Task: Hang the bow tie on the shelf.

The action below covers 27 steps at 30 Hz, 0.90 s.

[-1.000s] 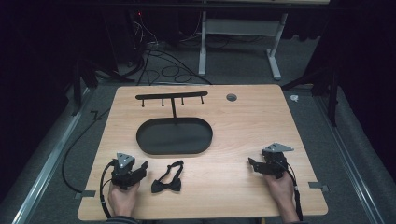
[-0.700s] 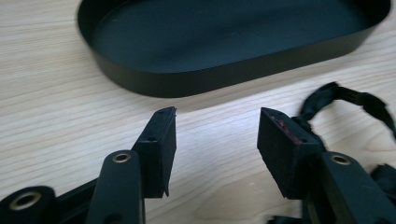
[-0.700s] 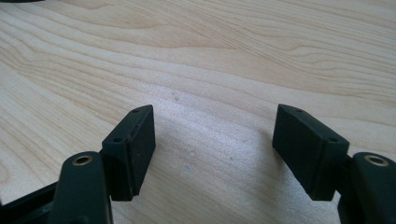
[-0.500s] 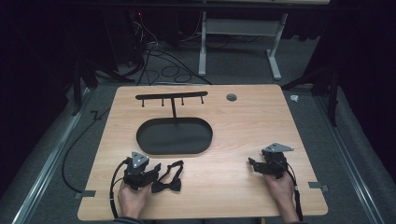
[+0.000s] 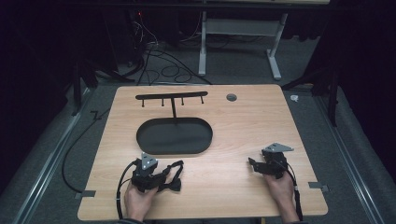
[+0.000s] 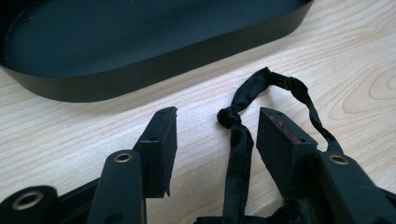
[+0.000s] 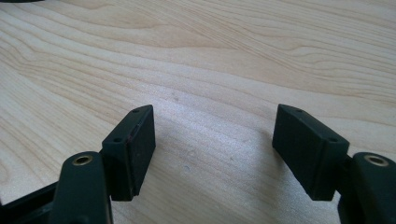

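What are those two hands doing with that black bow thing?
A person holds a gripper in each hand at a wooden table. The left gripper is open around the strap of a black bow tie, which lies flat on the table just in front of a black oval tray. The right gripper rests open over bare wood. A black hanger stand waits behind the tray.

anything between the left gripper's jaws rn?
Yes. The left gripper stands open, and the black bow tie's strap runs up between its pads without being pinched; bare table shows beside it. The bow itself is mostly covered by the gripper.
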Tool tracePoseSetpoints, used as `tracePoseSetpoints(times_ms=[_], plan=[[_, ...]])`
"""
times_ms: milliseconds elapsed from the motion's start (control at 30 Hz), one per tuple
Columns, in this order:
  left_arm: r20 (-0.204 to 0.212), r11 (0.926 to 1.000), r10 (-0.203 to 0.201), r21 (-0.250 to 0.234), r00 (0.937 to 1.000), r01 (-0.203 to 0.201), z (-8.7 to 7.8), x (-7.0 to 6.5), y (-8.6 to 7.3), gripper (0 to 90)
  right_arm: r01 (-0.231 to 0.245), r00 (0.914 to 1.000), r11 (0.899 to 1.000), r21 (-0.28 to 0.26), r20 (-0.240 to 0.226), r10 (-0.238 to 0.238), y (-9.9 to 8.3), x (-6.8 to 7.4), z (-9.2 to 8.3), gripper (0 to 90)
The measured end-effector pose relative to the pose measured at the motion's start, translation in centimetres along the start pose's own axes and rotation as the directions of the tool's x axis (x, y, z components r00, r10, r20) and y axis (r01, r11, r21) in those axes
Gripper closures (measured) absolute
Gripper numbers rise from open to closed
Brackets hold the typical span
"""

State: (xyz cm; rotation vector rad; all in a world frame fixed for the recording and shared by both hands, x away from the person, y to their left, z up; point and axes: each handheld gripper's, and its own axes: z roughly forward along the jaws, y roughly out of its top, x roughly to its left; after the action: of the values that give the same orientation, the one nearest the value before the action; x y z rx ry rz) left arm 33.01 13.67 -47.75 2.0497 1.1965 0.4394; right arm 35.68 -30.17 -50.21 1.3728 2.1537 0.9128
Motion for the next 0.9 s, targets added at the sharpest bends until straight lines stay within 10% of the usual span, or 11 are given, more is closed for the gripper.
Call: tracePoseSetpoints(times_ms=[333,700,900], plan=[[0.013,0.9993,0.021,0.03,0.9997,-0.021,0.9,-0.5,-0.1,49.4,0.001,1.0,1.0,0.0,0.0,-0.001,0.0,0.0,0.0,31.5],[0.023,0.9958,0.051,0.075,0.9984,-0.053,1.8,-0.6,-0.5,83.9,-0.002,1.0,1.0,-0.003,0.004,0.002,0.0,0.0,0.0,31.9],[0.009,0.995,0.052,0.084,0.9986,-0.053,1.8,-0.8,-0.4,88.3,-0.005,1.0,1.0,-0.002,0.008,0.005,0.1,0.0,0.1,31.9]])
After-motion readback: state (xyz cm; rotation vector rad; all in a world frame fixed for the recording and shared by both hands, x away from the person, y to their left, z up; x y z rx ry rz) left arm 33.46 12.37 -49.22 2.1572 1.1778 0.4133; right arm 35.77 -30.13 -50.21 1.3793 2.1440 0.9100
